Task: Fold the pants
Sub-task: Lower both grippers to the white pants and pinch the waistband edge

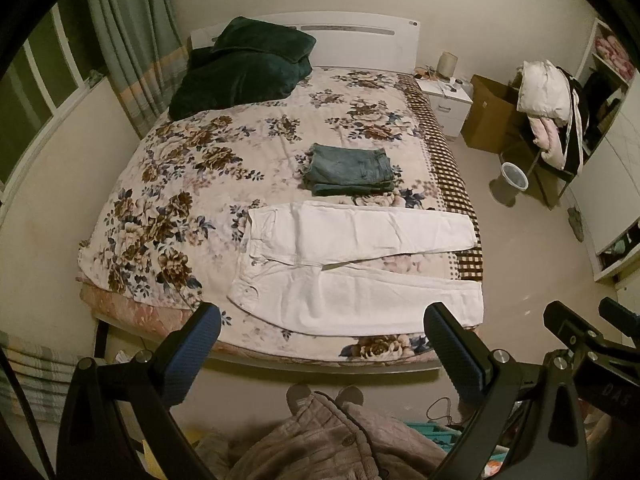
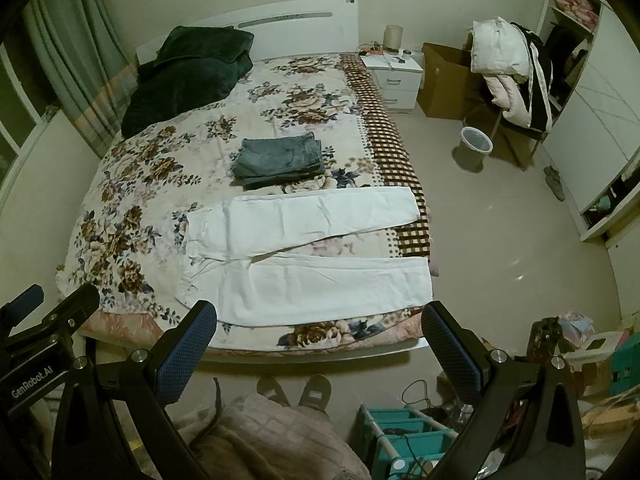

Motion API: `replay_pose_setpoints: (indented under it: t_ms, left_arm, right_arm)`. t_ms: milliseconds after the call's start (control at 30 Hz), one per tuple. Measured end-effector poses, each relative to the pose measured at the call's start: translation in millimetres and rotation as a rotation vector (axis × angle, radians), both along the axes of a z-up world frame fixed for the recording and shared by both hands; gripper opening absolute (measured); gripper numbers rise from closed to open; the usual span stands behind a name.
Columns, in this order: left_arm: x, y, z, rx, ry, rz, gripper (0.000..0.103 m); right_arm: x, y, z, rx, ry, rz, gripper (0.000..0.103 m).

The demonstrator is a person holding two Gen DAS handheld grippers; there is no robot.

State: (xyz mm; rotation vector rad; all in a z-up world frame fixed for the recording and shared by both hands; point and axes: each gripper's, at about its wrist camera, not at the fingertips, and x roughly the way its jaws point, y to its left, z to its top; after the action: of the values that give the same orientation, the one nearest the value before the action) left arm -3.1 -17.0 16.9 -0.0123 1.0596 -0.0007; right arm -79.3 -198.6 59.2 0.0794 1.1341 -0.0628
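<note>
Bed point(image 1: 160, 184): white pants point(image 1: 352, 264) beyond hand-held grippers point(image 1: 322, 338).

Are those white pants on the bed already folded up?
No, the white pants lie spread flat with both legs stretched out; only the jeans behind them are folded.

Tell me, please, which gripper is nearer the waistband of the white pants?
Left. The left gripper hangs off the bed's foot towards the waistband end; the right gripper hangs further along, towards the leg cuffs.
</note>
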Motion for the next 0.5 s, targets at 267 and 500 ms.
replay_pose_setpoints:
  t_ms: [267,500]
  left_arm:
    - [39,1,-17,0.072,-0.125,0.084,0.103]
    - [130,19,-67,0.155,-0.130,0.103,0.103]
  right_arm:
    - [44,-23,-43,-0.019,-0.029,0.012,0.103]
    - [148,-39,-112,-0.143,-0.069,0.025,0.103]
